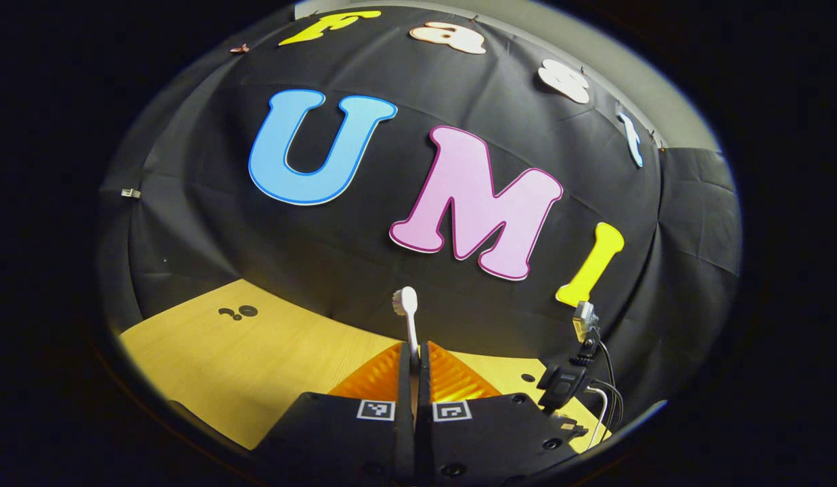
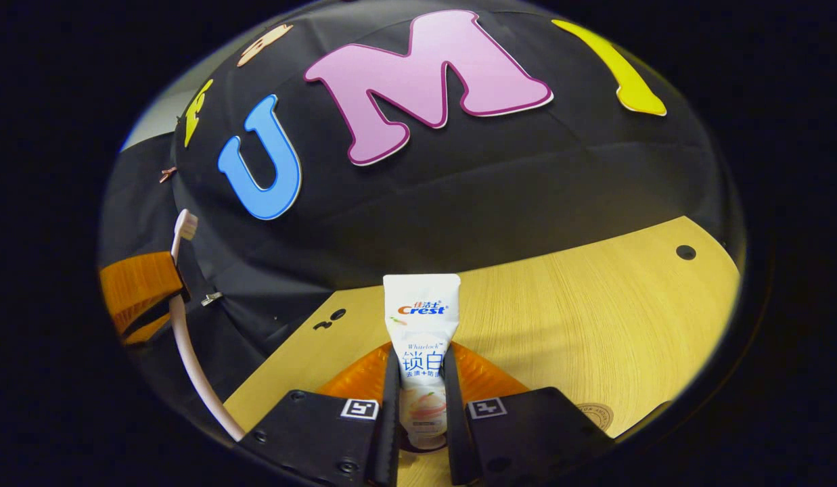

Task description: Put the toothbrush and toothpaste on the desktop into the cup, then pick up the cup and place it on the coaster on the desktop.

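In the left gripper view, the left gripper has its two fingers drawn almost together, with only a thin slit between them, and they pinch the handle of a white toothbrush. The brush stands upright out of the fingertips, its bristled head at the top against the black cloth wall. Below and beyond the fingers lies the light wooden desktop. At the right of that view a small camera on a black mount stands at the desk's edge, with dark and white cables running down from it.

In the right gripper view, the right gripper has its fingers at a narrow gap, set by the width of a white toothpaste tube, which they press on from both sides. The tube stands upright between them, its flat crimped end at the top and its lower end down between the fingers, raised above the desktop. At the lower right of that view, partly hidden behind the gripper body, the edge of a round pale coaster lies flat on the wood. At the far left of the same view the left gripper appears, gripping the toothbrush around the upper part of its handle, the long handle curving down below the fingers.
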A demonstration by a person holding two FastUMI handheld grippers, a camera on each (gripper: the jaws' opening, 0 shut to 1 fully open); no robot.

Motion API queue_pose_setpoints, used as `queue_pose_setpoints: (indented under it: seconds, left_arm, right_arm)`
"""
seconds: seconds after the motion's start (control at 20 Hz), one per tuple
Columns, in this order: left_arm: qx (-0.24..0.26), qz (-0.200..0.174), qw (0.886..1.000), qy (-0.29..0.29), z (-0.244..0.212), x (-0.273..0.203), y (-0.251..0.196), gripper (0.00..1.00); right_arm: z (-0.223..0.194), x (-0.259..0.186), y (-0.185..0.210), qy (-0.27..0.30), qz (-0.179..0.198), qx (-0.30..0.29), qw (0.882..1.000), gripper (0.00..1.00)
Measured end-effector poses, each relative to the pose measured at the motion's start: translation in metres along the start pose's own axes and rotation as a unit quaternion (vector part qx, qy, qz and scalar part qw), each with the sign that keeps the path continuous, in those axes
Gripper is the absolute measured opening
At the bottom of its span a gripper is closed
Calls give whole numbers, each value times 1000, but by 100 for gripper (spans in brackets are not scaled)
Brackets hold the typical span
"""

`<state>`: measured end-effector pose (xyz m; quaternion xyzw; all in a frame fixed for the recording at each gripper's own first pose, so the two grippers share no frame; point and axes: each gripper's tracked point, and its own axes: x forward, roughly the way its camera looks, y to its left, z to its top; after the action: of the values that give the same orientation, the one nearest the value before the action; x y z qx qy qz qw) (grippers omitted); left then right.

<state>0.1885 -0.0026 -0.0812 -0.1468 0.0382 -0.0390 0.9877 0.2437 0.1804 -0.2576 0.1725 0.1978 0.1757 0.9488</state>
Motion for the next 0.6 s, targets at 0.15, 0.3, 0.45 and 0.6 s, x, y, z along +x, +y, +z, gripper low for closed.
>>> queue_pose_setpoints:
  seconds: [0.15,0.3,0.45,0.6]
  left_arm:
    - [-10,8,1000,10,-9,16,4,6]
    - [-21,15,1000,16,-13,31,3,6]
    - [-17,19,999,22,-22,45,4,6]
    - [-18,26,999,27,-29,52,7,6]
  right_arm:
    - [-5,-3,-6,14,-4,-5,1000,35]
    - [-10,-5,-7,29,5,1,1000,36]
    - [-17,-8,-8,45,7,-6,999,42]
    - [-28,-13,-5,68,16,-6,998,62]
